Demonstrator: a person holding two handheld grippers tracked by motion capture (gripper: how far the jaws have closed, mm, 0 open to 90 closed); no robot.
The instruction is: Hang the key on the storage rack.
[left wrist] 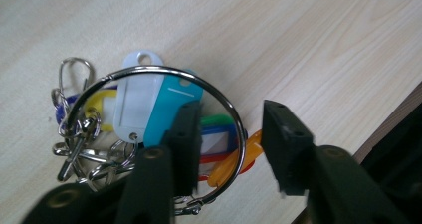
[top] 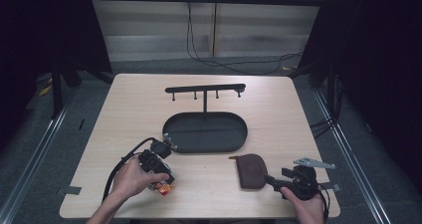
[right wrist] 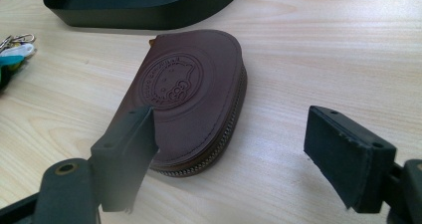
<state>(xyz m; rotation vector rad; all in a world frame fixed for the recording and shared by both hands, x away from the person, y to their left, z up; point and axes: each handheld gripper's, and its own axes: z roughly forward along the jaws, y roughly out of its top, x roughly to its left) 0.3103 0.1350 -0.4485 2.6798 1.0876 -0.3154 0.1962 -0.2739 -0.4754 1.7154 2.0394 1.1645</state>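
Two grippers work the table: the left gripper, jaws apart, straddles a key ring (coloured tags attached) near the front edge, while the right gripper, jaws spread, flanks a brown pouch beside the black tray.

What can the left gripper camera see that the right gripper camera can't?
Left gripper view: a big silver metal key ring with white, teal, yellow and orange plastic tags, the open left tool straddling its wire.

Right gripper view: a brown round leather zip pouch with an embossed stamp, a black oval metal tray, the open right tool.

Both: the pale wooden table.
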